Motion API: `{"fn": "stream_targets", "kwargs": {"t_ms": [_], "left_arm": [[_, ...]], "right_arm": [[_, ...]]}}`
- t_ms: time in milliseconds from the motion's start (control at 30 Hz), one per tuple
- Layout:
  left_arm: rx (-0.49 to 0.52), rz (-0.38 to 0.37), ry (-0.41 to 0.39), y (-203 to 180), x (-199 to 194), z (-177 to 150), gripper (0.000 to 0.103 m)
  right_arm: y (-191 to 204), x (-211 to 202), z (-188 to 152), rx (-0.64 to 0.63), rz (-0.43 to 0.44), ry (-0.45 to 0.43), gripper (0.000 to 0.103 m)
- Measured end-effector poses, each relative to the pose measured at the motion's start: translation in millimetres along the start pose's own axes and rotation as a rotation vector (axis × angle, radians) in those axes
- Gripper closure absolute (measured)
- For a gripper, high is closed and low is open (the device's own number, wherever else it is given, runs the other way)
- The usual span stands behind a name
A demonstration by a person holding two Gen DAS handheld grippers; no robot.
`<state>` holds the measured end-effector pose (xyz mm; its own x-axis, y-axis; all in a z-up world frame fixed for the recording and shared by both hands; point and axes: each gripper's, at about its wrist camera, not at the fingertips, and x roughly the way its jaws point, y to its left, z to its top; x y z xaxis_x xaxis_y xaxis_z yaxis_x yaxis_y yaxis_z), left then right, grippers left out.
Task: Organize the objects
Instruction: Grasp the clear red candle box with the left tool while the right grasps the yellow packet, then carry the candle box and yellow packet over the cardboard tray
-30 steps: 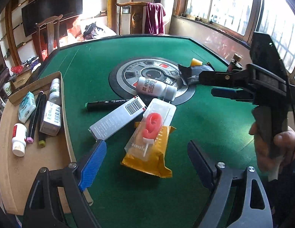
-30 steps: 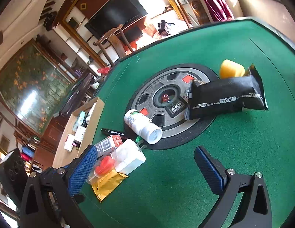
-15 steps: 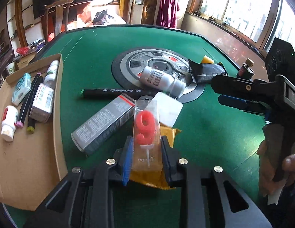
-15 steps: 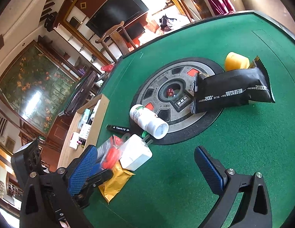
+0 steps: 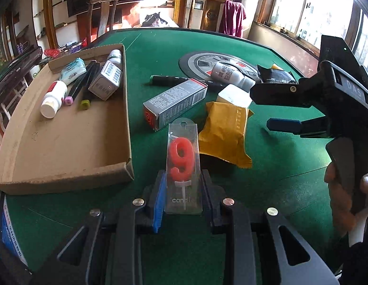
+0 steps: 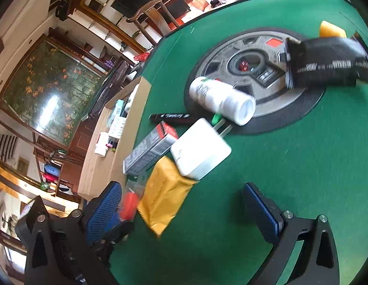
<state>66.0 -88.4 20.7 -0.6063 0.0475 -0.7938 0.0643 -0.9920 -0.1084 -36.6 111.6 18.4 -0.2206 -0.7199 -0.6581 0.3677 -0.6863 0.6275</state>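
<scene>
- The left gripper [image 5: 182,204] is clamped on the lower end of the candle pack [image 5: 183,166], which stands straight out toward 12 o'clock over the green table [image 5: 278,178].
- The cardboard tray [image 5: 65,142] lies at 10 o'clock from it, just beside.
- The pack looks light, a thin clear sleeve, slick and easily crushed, with a brittle wax numeral; holding the flat base below the wick stick seems safest.
- The right gripper [image 6: 184,211] hangs with jaws wide apart and nothing between them; its view is blurred, so whether it is heading for the yellow pouch [image 6: 162,199] is uncertain.
</scene>
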Motion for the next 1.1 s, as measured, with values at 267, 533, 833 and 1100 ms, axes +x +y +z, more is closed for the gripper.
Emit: {"fn": "stream_targets", "kwargs": {"t_ms": [267, 533, 833, 1100], "left_arm": [[-0.042, 0.001, 0.031, 19.6, -3.0, -9.5, 0.076], [-0.029, -0.010, 0.032, 20.2, -3.0, -11.9, 0.072], [0.059, 0.066, 0.053, 0.5, 6.4, -8.3, 0.057], [0.045, 0.088, 0.038, 2.0, 4.2, -8.4, 0.076]], "right_arm": [[66.6, 35.7, -16.7, -0.174, -0.287, 0.009, 0.022], [77.4, 52.1, -16.0, -0.318, -0.517, 0.003, 0.055], [58.2, 33.7, -30.5, -0.416, -0.497, -0.047, 0.055], [56.2, 31.7, -25.9, -0.390, -0.447, -0.058, 0.055]]}}
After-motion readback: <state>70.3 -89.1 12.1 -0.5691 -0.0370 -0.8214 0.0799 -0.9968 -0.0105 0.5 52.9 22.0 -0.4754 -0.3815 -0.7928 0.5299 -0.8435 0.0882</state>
